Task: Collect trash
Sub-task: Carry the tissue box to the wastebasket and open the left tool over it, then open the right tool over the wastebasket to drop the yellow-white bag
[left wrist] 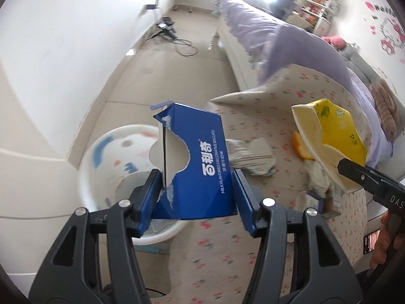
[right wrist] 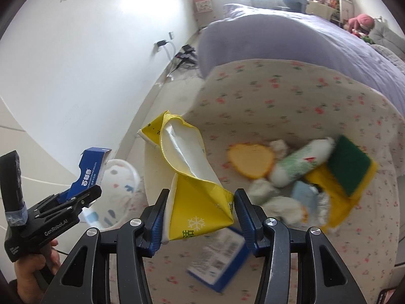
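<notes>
Beside the purple-covered bed [right wrist: 291, 38], a round table with a floral cloth [right wrist: 278, 96] is seen, and a white bin with a cartoon face [left wrist: 119, 152] stands on the tiled floor [left wrist: 177, 71] at its edge. On the cloth, well apart from the bin, loose trash is left in a heap: a green-and-yellow sponge [right wrist: 350, 168], a white-and-green wrapper roll [right wrist: 301, 167], an orange-yellow peel [right wrist: 250, 160], crumpled tissues [right wrist: 262, 188] and a blue-and-white carton lying flat [right wrist: 220, 261]. The left gripper [left wrist: 196, 192] is shown clamped on a torn blue biscuit box [left wrist: 195, 162], its blue pads pressed on both sides of the box, which is carried upright above the bin's near rim. The right gripper [right wrist: 200, 216] is closed around a crushed yellow carton [right wrist: 195, 202], held at its lower end, with the open white-lined end tilted up and away over the table edge. In the left wrist view the yellow carton is seen to the right of the blue box, over the cloth. A hand [right wrist: 33, 276] is seen on the left gripper's handle. The table contents are blurred in both views.
</notes>
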A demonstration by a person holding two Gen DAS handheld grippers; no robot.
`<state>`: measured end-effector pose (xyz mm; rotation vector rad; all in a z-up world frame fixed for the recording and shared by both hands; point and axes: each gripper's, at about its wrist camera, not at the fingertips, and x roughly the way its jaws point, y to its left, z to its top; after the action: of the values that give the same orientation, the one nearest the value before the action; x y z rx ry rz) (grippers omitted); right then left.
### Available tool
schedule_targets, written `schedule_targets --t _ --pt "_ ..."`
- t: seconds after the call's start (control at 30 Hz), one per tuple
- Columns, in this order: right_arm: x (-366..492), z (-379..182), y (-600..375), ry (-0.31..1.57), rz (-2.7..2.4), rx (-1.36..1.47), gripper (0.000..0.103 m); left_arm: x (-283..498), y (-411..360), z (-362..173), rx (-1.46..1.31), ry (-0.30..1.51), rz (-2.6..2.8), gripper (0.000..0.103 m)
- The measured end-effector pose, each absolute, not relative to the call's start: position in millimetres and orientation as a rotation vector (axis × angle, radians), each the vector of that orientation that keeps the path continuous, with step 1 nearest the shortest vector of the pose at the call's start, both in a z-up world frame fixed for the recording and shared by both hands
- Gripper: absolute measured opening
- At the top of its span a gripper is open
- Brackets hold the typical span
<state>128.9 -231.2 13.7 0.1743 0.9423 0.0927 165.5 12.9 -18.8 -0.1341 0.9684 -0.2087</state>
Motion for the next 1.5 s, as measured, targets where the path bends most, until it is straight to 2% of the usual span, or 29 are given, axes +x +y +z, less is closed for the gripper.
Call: schedule_targets --t 0.33,0.43,0.57,0.73,1.1,1.2,1.23,1.27,1.5 --pt "157 -14 -169 1.022 0.188 0.173 0.052 172 69 -40 -0.224 0.999 -0.111 0.06" --pt "163 -24 -155 1.043 0.215 0.17 0.052 177 77 -46 -0.24 1.001 -0.086 0.068" --pt "169 -35 -142 1.064 0.238 0.171 0.052 178 83 -50 -0.241 1.033 -0.034 0.089" --pt "177 -46 -126 1.087 0.26 0.156 0.052 170 88 -46 -0.18 1.032 0.017 0.101" --pt "189 -62 -98 1.096 0.302 0.121 0.053 149 111 -48 -0.168 1.039 0.075 0.102" --pt "188 -57 -98 1.045 0.356 0.15 0.06 145 114 -48 -0.165 1.042 0.082 0.102" --pt "187 -55 -99 1.032 0.364 0.161 0.075 143 115 -48 -0.165 1.041 0.085 0.102" --pt "186 -52 -100 1.02 0.356 0.172 0.084 142 116 -47 -0.165 1.041 0.087 0.102" --pt "182 -42 -105 1.014 0.349 0.186 0.084 135 119 -43 -0.171 1.034 0.087 0.102"
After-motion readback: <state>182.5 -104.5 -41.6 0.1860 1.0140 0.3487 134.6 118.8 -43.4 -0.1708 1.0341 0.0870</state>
